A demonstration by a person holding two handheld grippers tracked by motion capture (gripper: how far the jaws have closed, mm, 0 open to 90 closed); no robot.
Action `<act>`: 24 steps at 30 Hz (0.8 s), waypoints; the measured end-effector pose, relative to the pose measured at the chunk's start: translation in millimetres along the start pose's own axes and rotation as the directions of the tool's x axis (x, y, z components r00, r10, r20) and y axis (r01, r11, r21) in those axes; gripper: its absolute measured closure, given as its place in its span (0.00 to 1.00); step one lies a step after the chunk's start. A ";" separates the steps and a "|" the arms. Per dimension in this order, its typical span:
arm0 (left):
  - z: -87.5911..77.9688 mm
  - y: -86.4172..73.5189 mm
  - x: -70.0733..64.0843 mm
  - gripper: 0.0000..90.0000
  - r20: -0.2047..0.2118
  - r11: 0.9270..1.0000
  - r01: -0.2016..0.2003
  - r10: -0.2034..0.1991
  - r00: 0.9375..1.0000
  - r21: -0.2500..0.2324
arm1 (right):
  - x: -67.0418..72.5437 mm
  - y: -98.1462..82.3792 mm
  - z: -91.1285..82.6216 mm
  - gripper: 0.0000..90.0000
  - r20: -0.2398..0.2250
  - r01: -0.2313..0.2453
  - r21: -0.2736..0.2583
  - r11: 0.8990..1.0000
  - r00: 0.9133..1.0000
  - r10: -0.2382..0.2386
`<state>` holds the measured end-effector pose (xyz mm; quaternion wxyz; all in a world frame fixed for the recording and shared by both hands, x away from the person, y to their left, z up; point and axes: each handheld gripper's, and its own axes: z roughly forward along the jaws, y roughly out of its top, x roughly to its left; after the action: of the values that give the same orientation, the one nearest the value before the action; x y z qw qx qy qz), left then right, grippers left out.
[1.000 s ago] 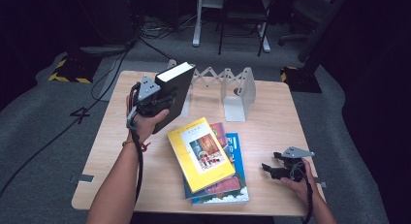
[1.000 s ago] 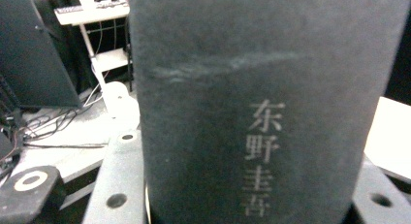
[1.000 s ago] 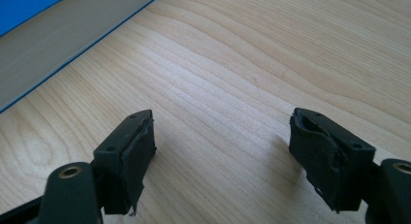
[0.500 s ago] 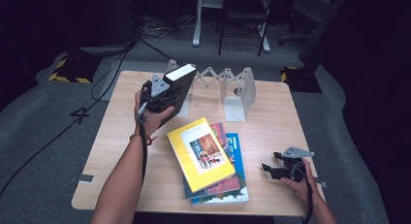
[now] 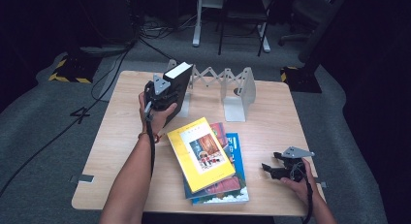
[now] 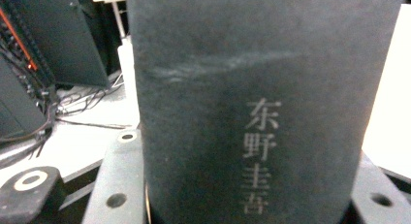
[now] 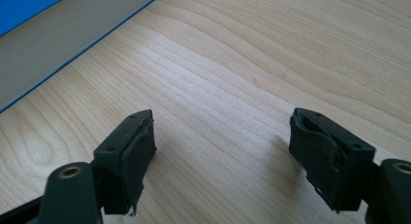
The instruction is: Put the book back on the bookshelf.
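**Standing a black book into the rack: slip and tip risks**

Holding a black book (image 5: 178,86) upright, the left gripper (image 5: 158,94) has its jaws clamped across the spine, approx. at the left end of the accordion book rack (image 5: 224,86), at the far side of the table (image 5: 116,136). Right gripper (image 5: 281,167) rests near the front-right corner w/ jaws apart, nothing between them. Risks: the book could catch the rack's end plate and shove it, or twist in the grip and topple onto the book stack (image 5: 211,161) nearby.

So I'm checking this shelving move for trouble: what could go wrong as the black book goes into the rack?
The thick black book, held upright in the left gripper, could bump the grey accordion book rack and push it. Set down upright, it might also topple onto the yellow book atop the stack.
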<state>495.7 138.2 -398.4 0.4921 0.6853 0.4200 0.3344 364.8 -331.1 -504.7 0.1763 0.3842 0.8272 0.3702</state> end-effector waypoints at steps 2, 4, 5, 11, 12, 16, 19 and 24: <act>0.8 -2.0 0.3 0.59 -0.017 1.000 0.005 -0.006 1.000 -0.004 | 0.0 0.0 0.0 0.27 0.000 0.000 0.000 1.000 1.000 0.000; 0.3 -4.0 0.8 0.59 -0.025 0.999 0.030 -0.030 0.999 -0.023 | 0.1 0.0 0.0 0.27 0.000 0.000 0.000 1.000 1.000 0.000; 0.7 -4.9 1.2 0.59 -0.025 0.999 0.036 -0.037 0.999 -0.022 | 0.1 0.0 0.0 0.27 0.000 0.000 0.000 1.000 1.000 0.000; -4.9 -10.8 4.0 0.58 -0.021 0.997 0.066 -0.067 0.998 -0.033 | 0.1 0.0 0.0 0.27 0.001 0.000 0.000 1.000 1.000 0.000; -6.4 -11.7 5.0 0.58 -0.016 0.997 0.064 -0.064 0.998 -0.031 | 0.2 0.0 0.0 0.27 0.001 0.000 0.000 1.000 1.000 0.000; -13.4 -17.6 6.6 0.58 -0.017 0.997 0.071 -0.072 0.997 -0.032 | 0.2 -0.1 -0.1 0.27 0.001 0.000 0.000 1.000 1.000 0.000; -17.4 -21.8 6.3 0.58 -0.020 0.996 0.085 -0.086 0.996 -0.040 | 0.2 0.0 -0.1 0.27 0.001 0.000 0.000 1.000 1.000 0.000; -26.0 -32.5 5.8 0.58 -0.020 0.993 0.100 -0.101 0.995 -0.057 | 0.2 0.0 -0.1 0.27 0.001 0.000 0.000 1.000 1.000 0.000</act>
<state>467.5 159.0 -421.5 0.5225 0.6453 0.4500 0.3286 364.6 -331.0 -504.7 0.1765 0.3842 0.8273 0.3699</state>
